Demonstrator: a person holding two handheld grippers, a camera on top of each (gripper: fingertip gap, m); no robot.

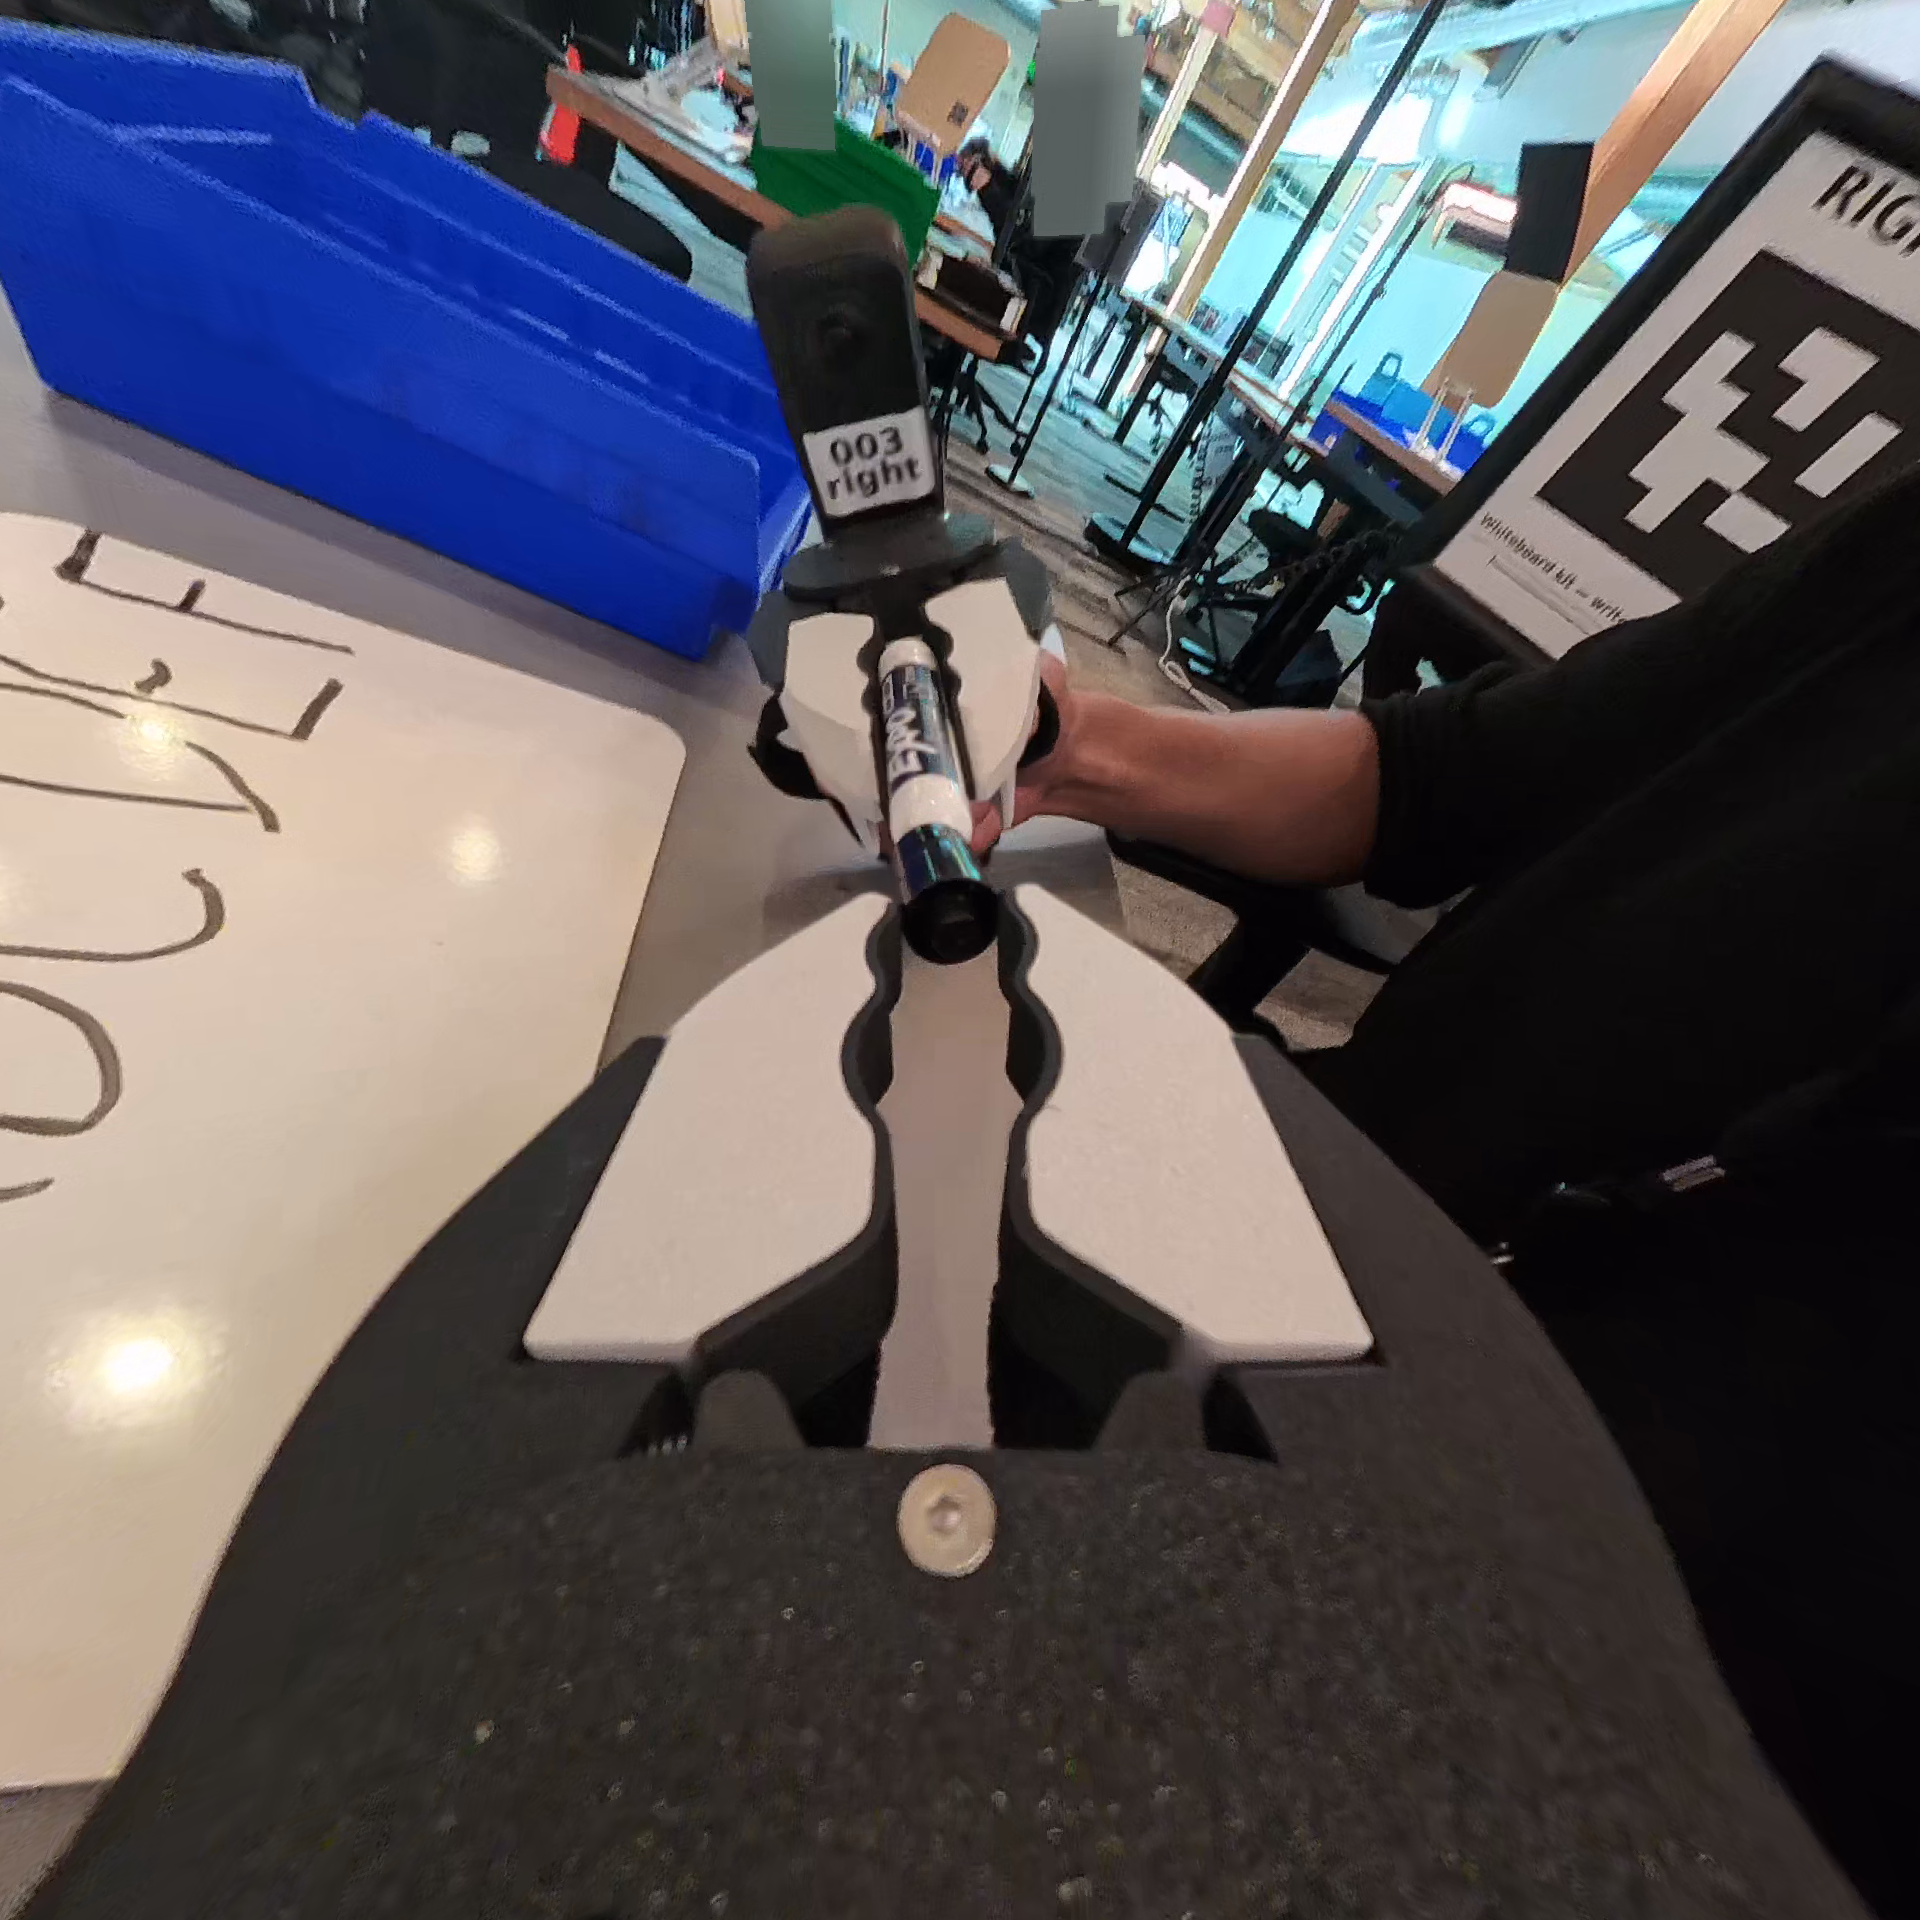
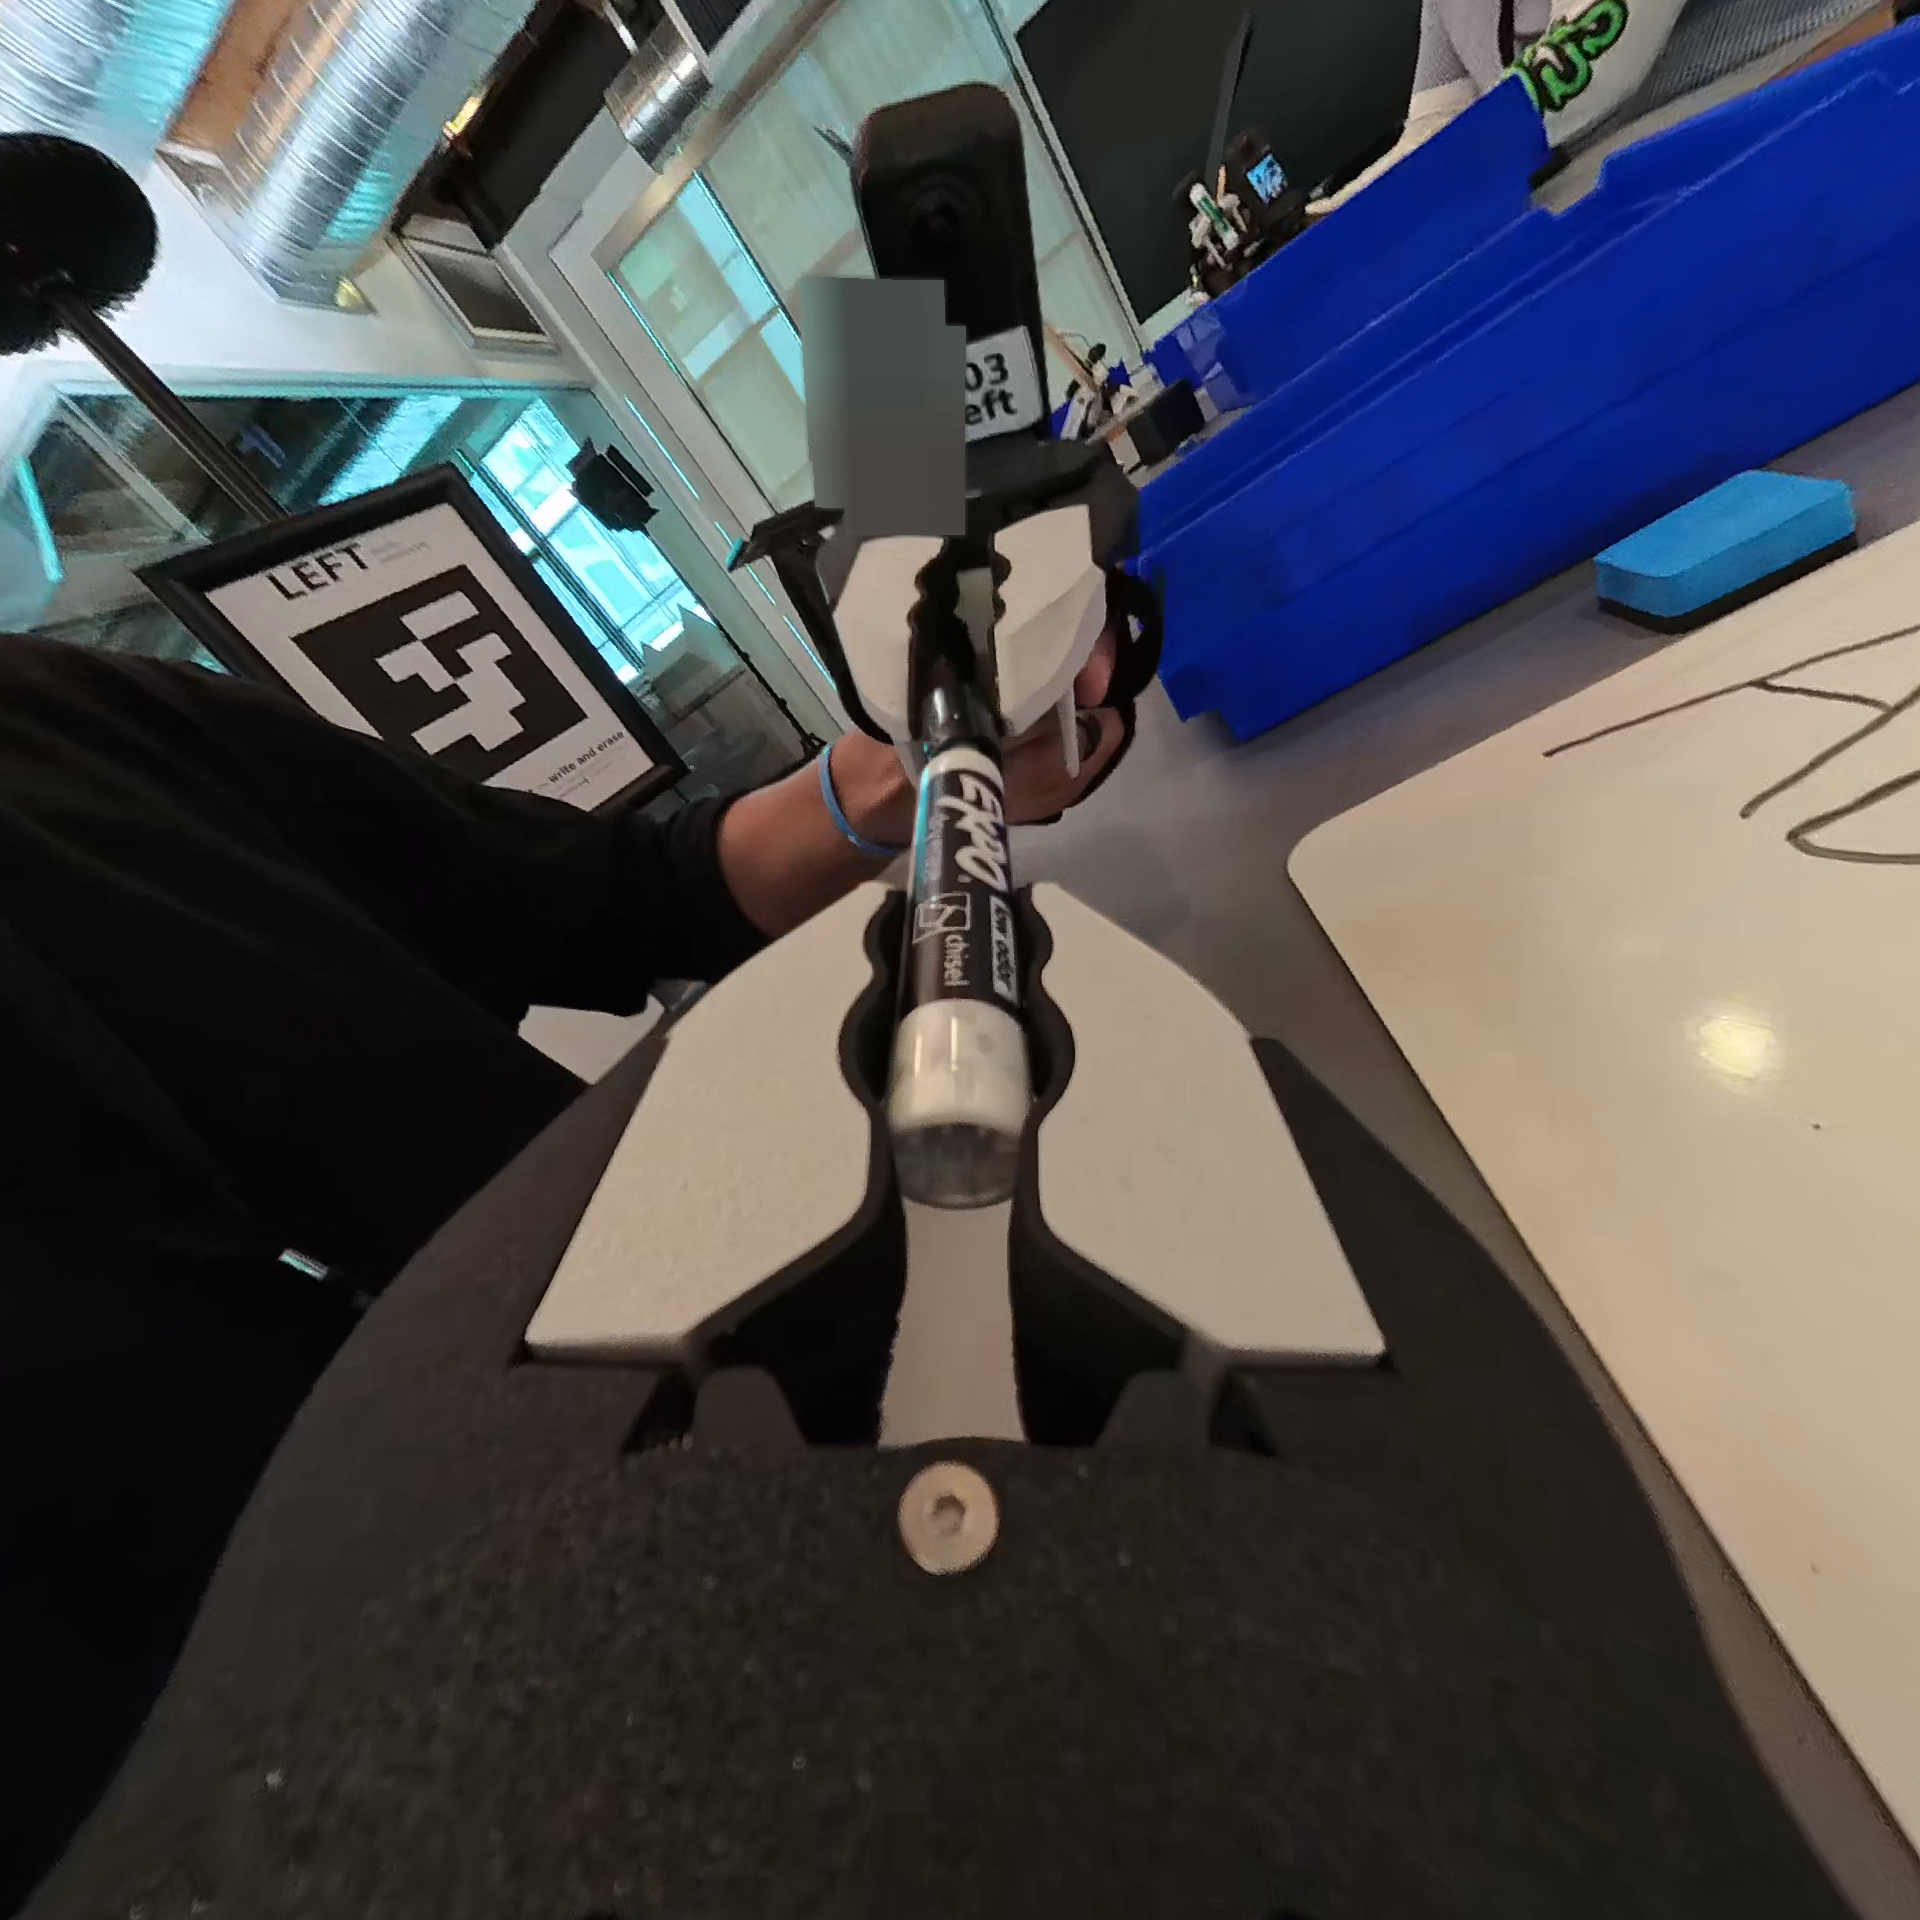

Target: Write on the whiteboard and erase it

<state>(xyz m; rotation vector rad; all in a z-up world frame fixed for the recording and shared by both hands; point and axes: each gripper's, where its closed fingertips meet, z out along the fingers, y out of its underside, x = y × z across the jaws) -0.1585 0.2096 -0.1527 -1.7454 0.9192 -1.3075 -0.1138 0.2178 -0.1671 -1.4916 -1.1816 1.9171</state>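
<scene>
The left gripper's [image 1: 948, 920] fingers had closed narrowly on the black cap [image 1: 938, 883] at the centre of the left wrist view. Facing it, the right gripper's [image 2: 961, 909] fingers clamped the marker [image 2: 956, 1081] by its barrel, above the table edge. If the two pulled off-axis, I judged the cap could jam or the marker slip and drop. The written-on whiteboard [image 2: 1610, 1091] lay at the right of the right wrist view, the blue eraser [image 2: 1725, 561] at upper right.
</scene>
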